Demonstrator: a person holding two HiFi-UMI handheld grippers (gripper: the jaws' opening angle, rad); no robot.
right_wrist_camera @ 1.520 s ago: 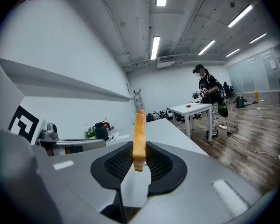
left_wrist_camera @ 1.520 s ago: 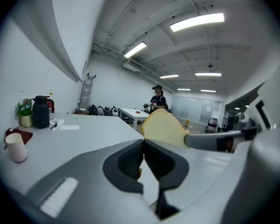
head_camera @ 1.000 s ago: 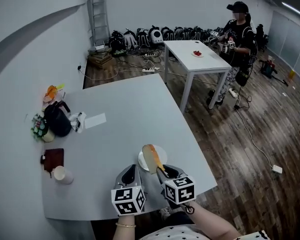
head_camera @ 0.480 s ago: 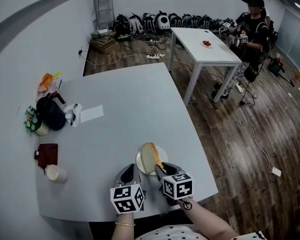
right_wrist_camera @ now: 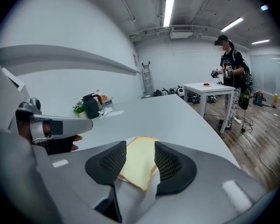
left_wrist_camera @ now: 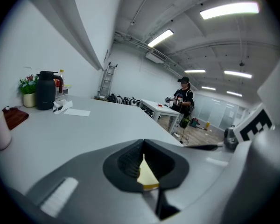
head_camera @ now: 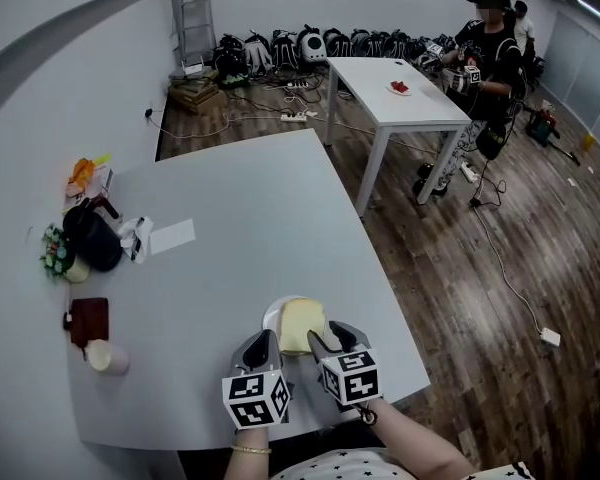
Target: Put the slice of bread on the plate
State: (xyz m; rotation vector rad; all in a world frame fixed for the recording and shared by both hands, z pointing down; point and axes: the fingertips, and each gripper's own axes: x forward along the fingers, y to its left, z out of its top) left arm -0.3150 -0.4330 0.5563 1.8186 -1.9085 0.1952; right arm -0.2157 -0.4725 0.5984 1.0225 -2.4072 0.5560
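The slice of bread [head_camera: 302,325] lies on the plate [head_camera: 270,318], apparently overhanging its near rim, between the right gripper [right_wrist_camera: 136,161]'s opening jaws. The left gripper [left_wrist_camera: 143,146]'s jaws are pressed together beside the plate. A pad catching the slice on withdrawal could drag it off.

left gripper [head_camera: 263,337], right gripper [head_camera: 330,335]: grey, black-white marker cubes | shirt [head_camera: 352,465]: dark, star-printed

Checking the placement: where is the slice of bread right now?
The slice of bread lies flat on the white plate near the table's front edge in the head view, between the right gripper's opening jaws.
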